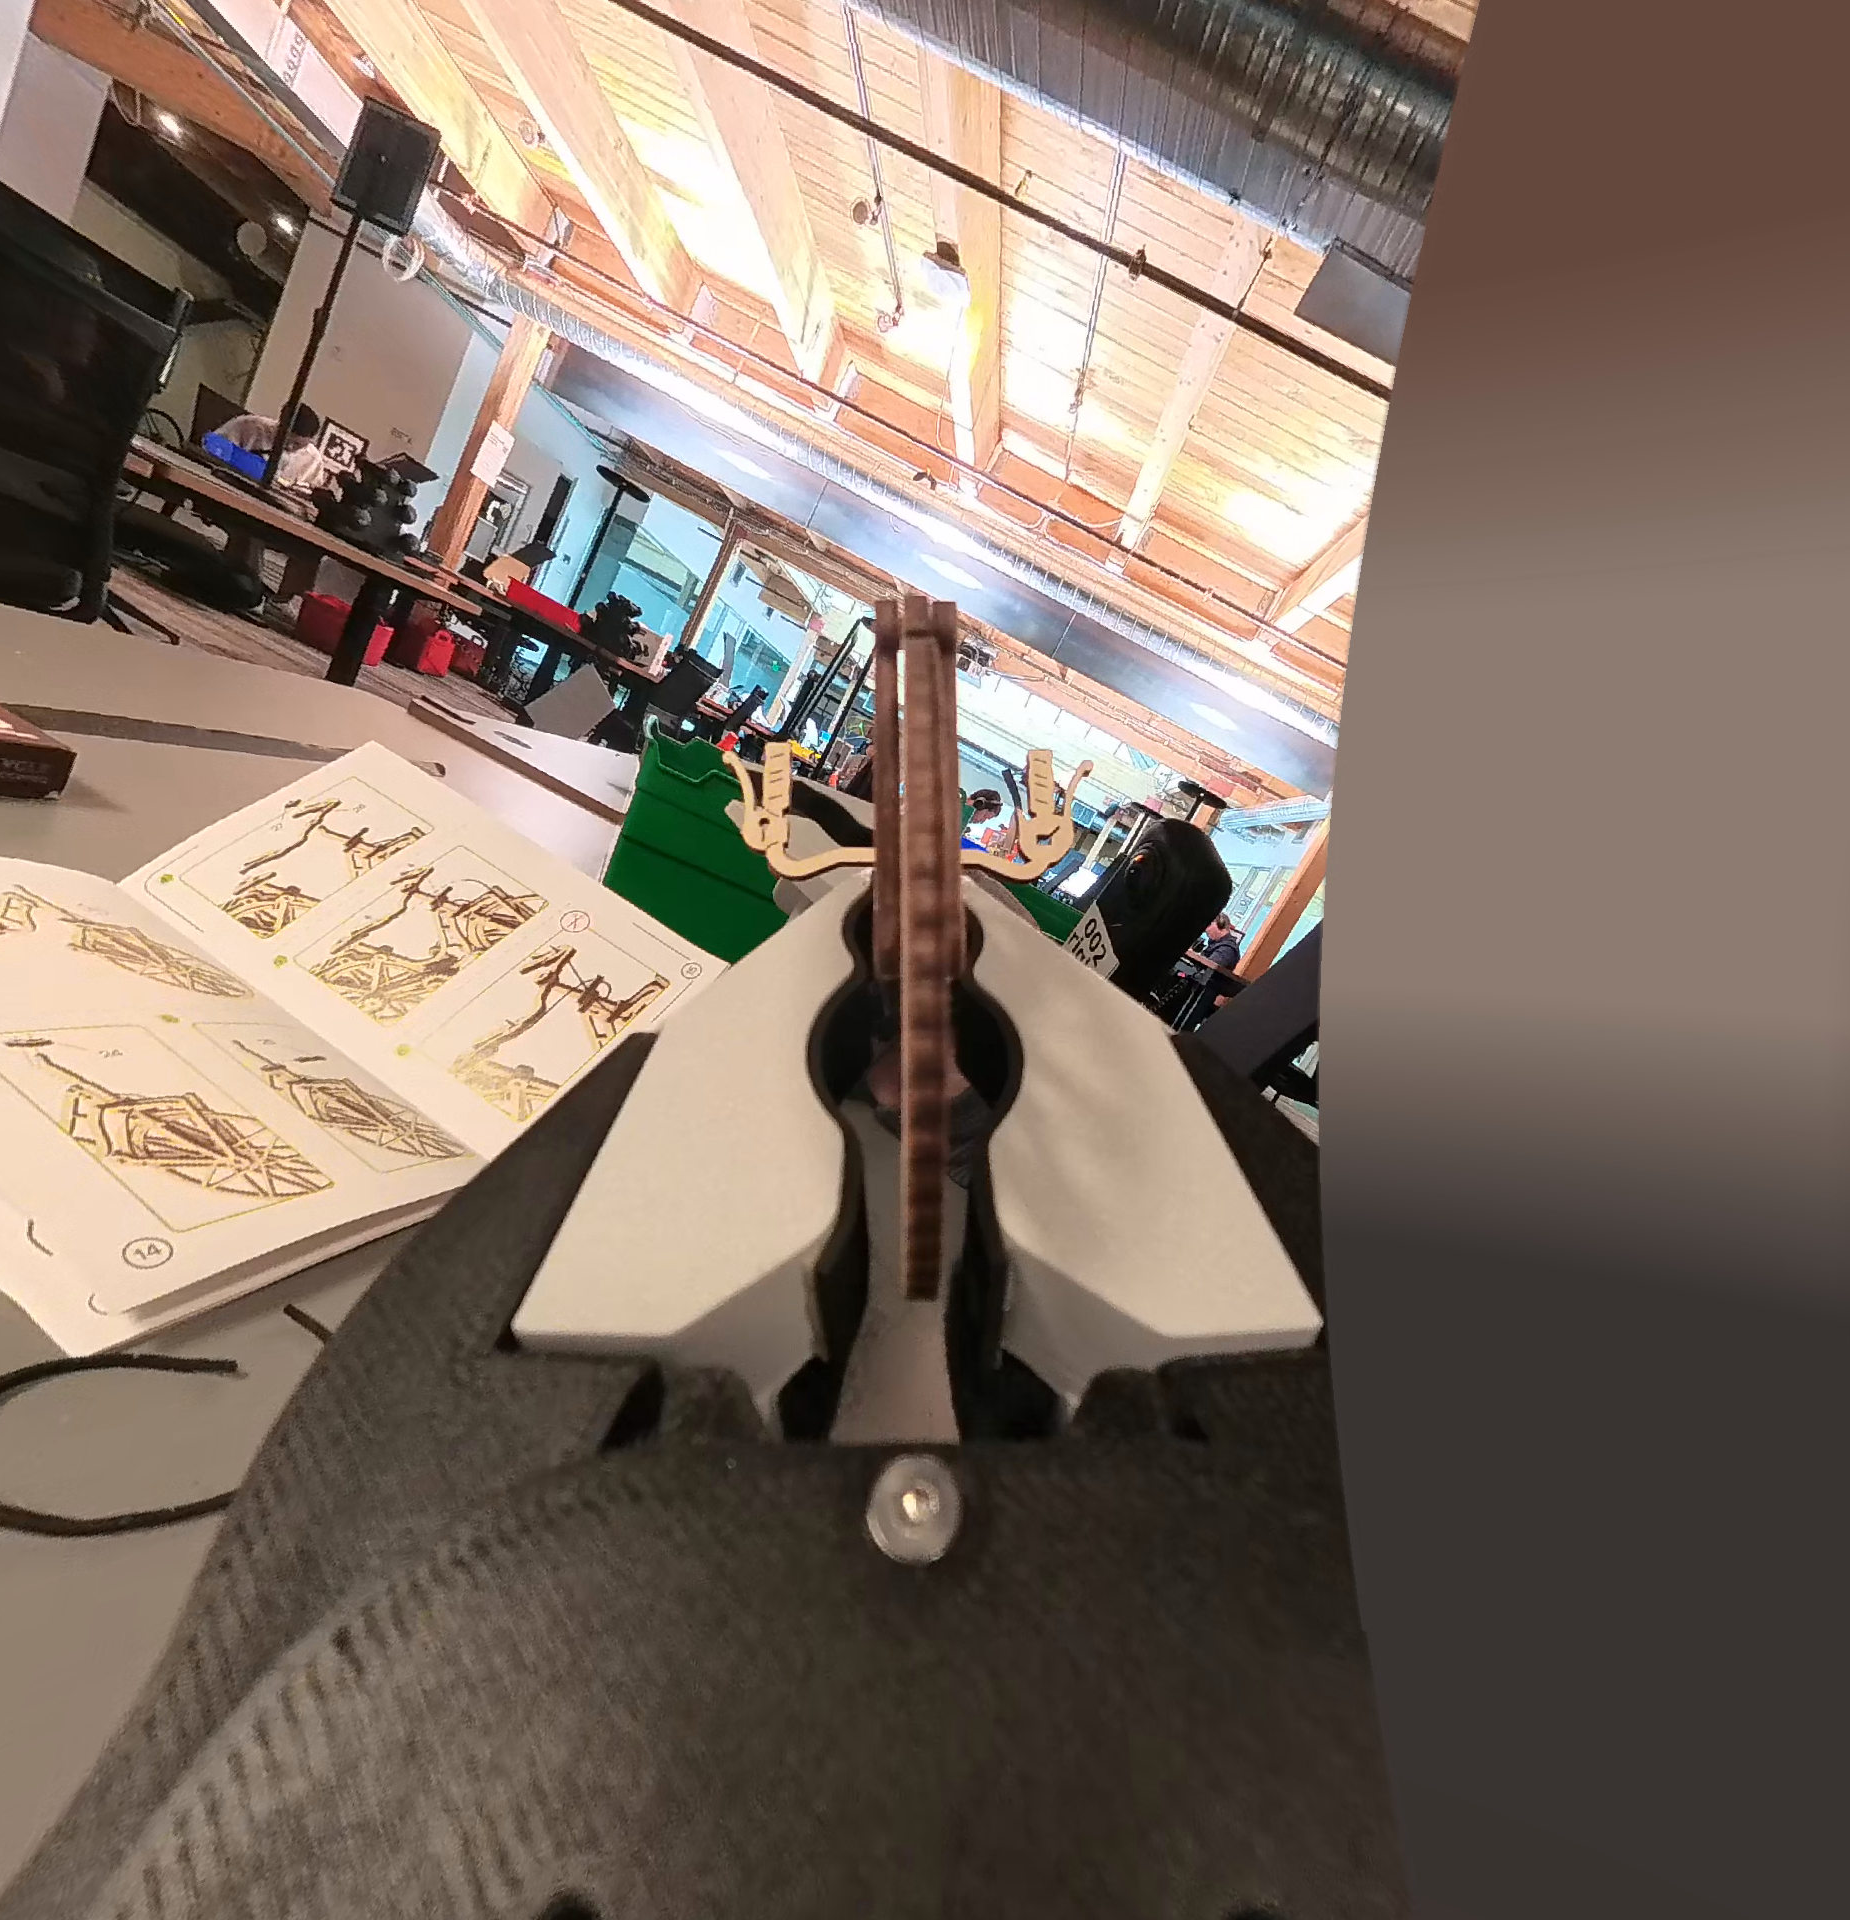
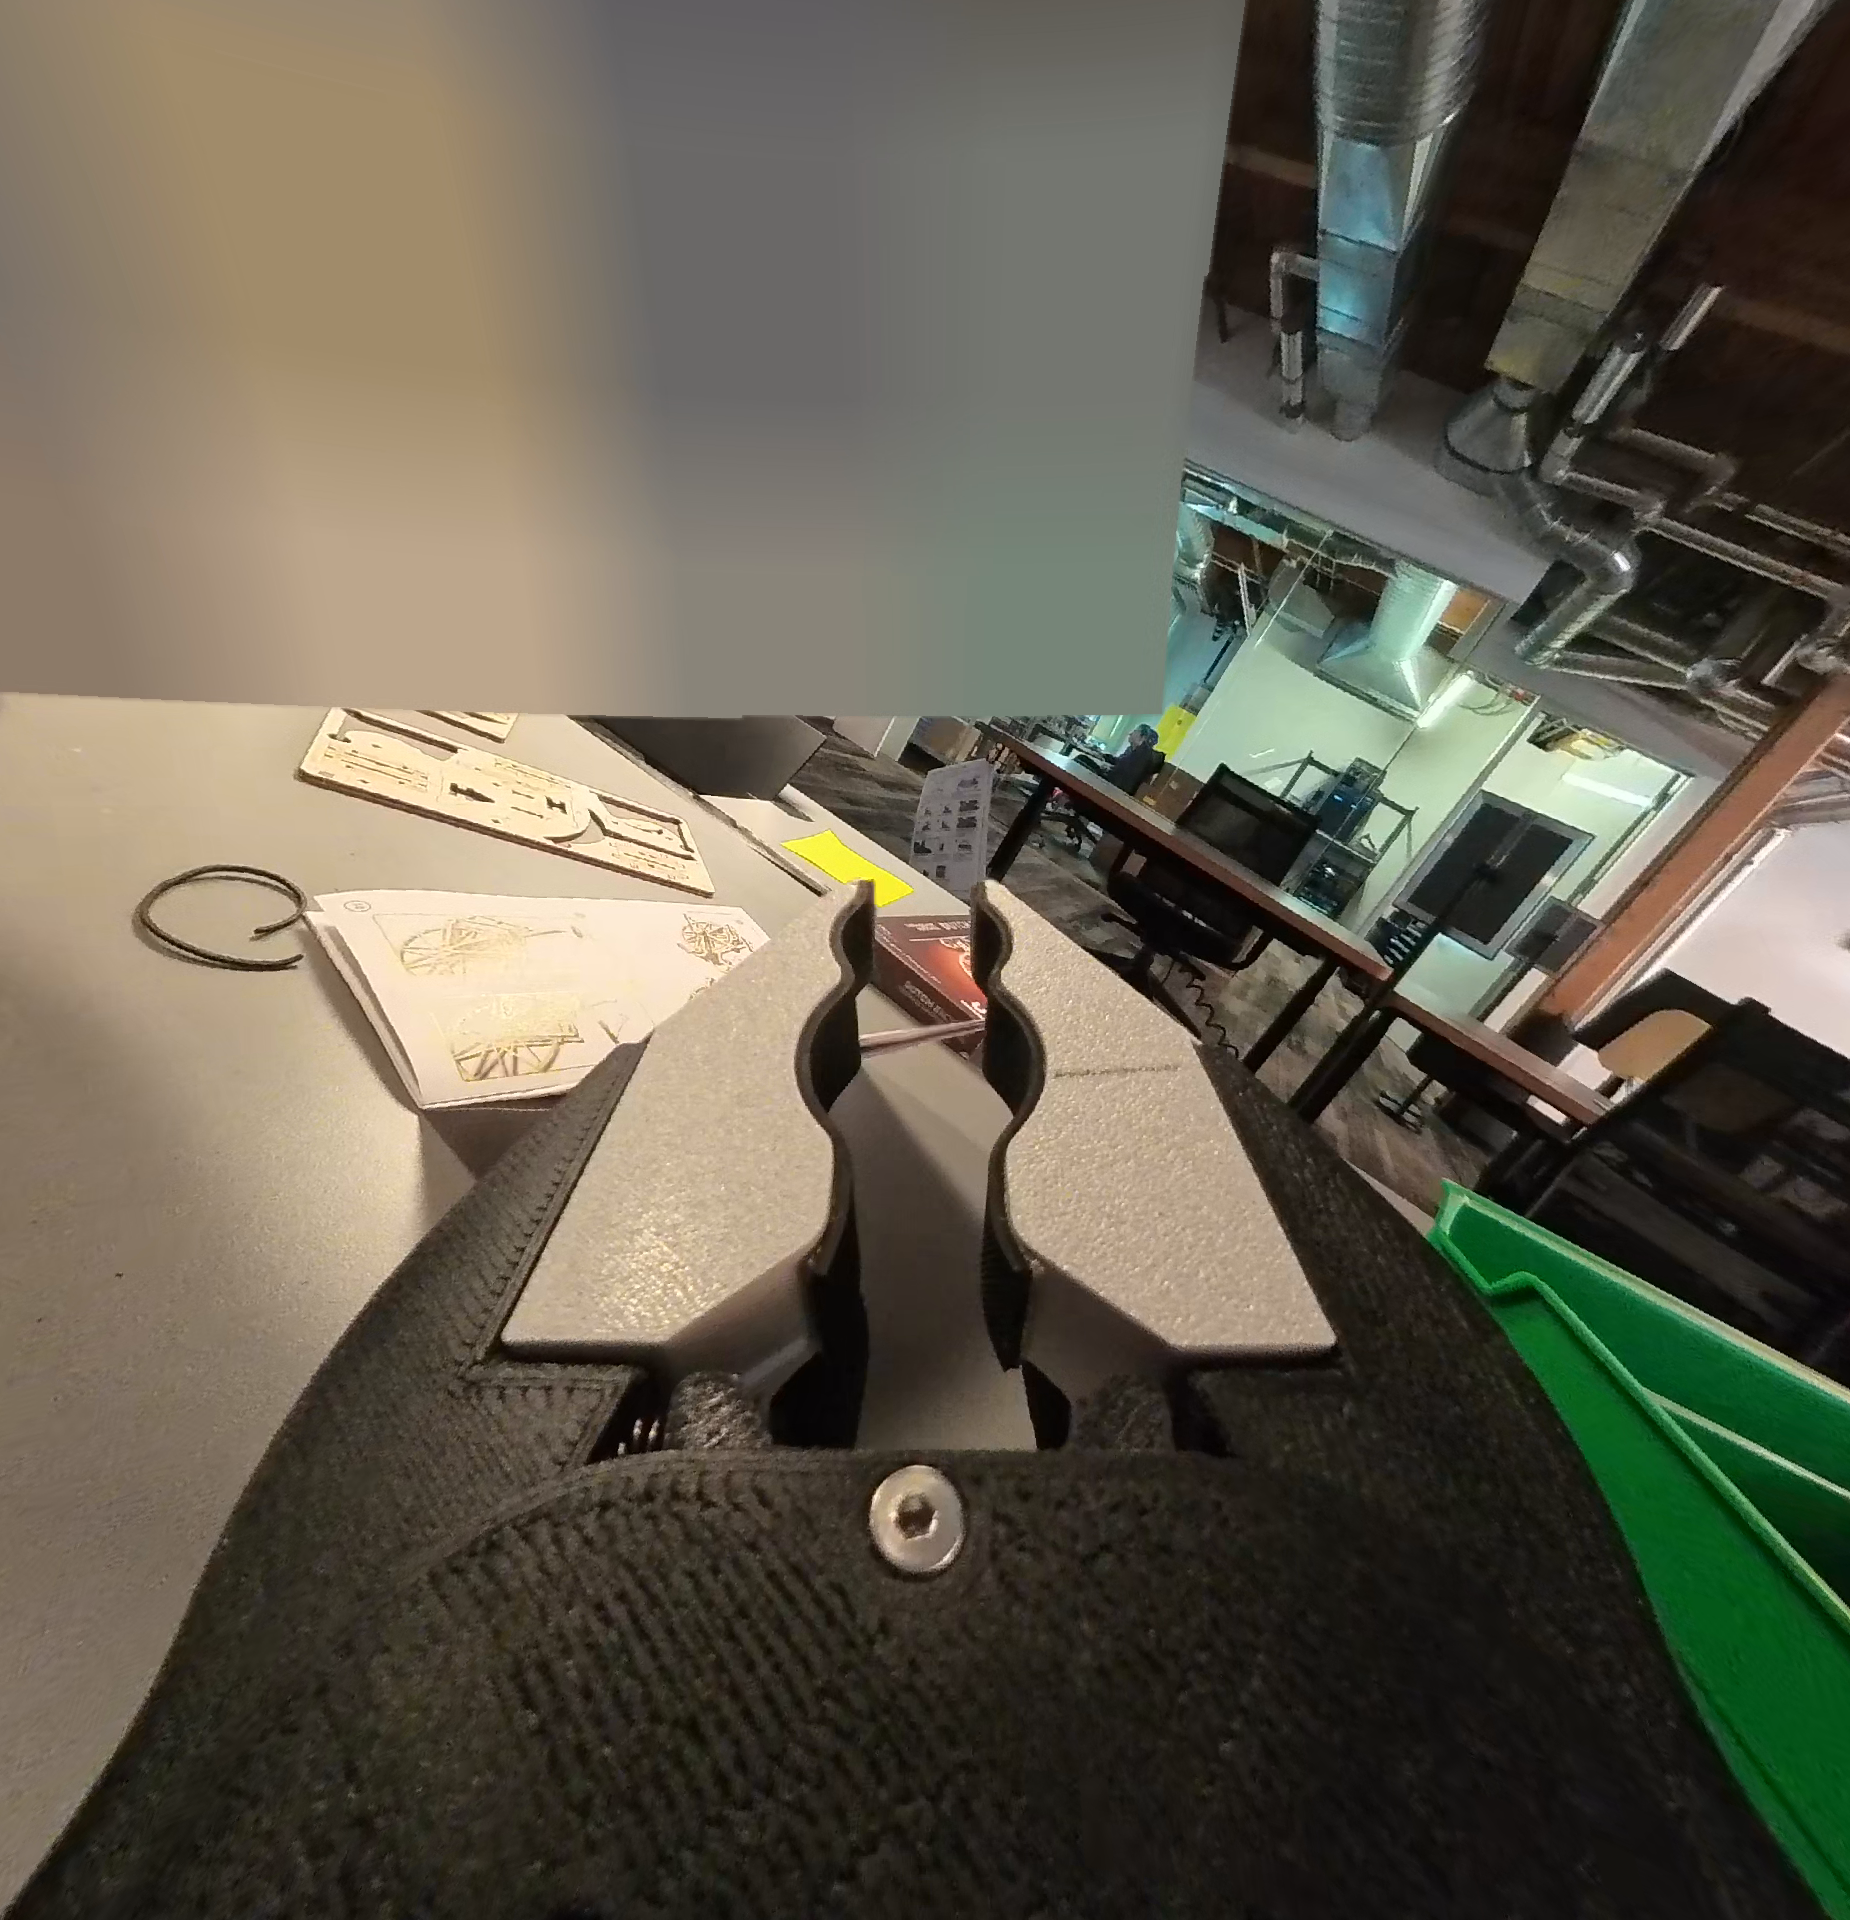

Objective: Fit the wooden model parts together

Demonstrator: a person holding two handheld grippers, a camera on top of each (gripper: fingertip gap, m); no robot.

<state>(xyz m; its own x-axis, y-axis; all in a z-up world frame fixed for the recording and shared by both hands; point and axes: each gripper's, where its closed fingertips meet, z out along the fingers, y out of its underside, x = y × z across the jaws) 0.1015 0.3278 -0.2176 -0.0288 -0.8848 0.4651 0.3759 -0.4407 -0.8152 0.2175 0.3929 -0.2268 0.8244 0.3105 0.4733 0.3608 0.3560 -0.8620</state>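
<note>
My left gripper [image 1: 916,914] is shut on a flat wooden model assembly [image 1: 919,831], seen edge-on and held upright above the table. A thin pale handlebar piece [image 1: 796,831] crosses it just past the fingertips. My right gripper [image 2: 923,909] is open and empty, held low over the grey table [image 2: 173,1195]. A wooden sheet of punched-out parts [image 2: 505,800] lies on the table far ahead to the left in the right wrist view. The open instruction booklet lies on the table in the left wrist view [image 1: 277,1018] and the right wrist view [image 2: 526,987].
A green bin shows beyond my left gripper [image 1: 682,842] and close at the right in the right wrist view [image 2: 1679,1455]. A loop of black cord [image 2: 220,920] lies by the booklet. A dark red box [image 2: 926,961] sits just beyond my right fingertips. A yellow note [image 2: 843,862] lies farther off. The gap from one gripper's tips to the other's is roughly 15 centimetres.
</note>
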